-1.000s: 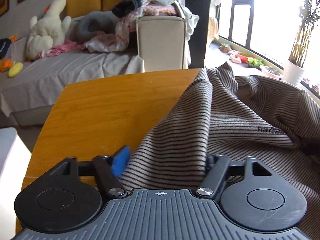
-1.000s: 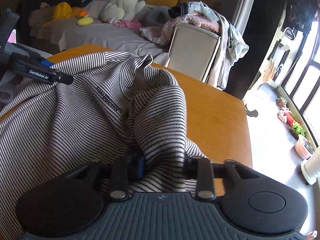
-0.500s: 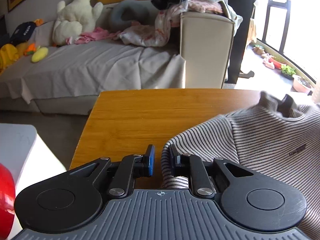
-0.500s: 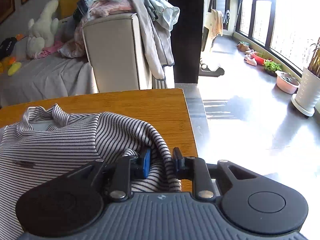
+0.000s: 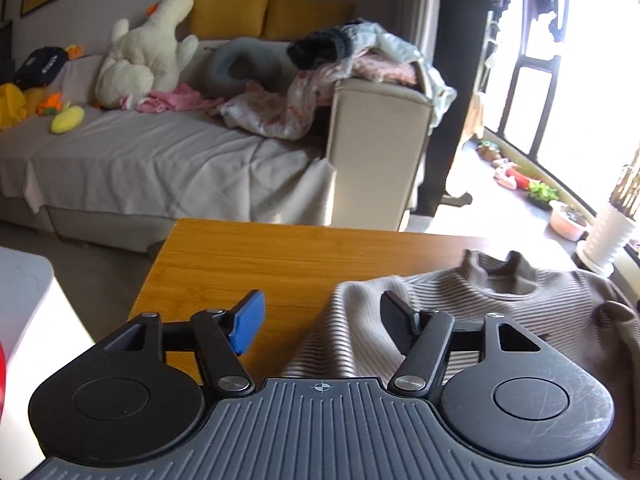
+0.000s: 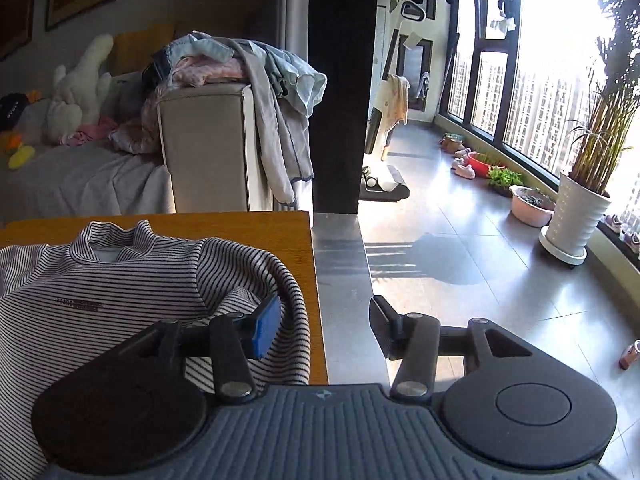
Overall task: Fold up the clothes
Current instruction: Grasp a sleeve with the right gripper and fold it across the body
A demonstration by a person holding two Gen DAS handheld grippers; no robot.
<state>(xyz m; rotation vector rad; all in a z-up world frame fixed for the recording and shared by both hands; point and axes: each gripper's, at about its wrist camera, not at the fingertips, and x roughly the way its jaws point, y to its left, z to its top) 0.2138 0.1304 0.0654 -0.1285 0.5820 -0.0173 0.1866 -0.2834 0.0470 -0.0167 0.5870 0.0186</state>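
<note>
A striped long-sleeve top [image 5: 500, 312] lies spread on the wooden table [image 5: 260, 264], collar toward the far edge. My left gripper [image 5: 320, 320] is open above the top's left shoulder edge, holding nothing. In the right wrist view the same top [image 6: 120, 292] lies with its right sleeve folded near the table's right edge [image 6: 316, 288]. My right gripper [image 6: 324, 328] is open, its left finger over the sleeve and its right finger past the table edge over the floor.
A sofa [image 5: 140, 160] with a plush toy [image 5: 148, 52] and a pile of clothes [image 5: 352, 56] stands beyond the table. A white object [image 5: 24, 312] is at the left. Potted plants [image 6: 580, 196] stand on the tiled floor by the windows.
Both grippers were shut on the top's shoulders half a second ago; both have opened and let the fabric go. The top, bunched one second ago, now lies spread out.
</note>
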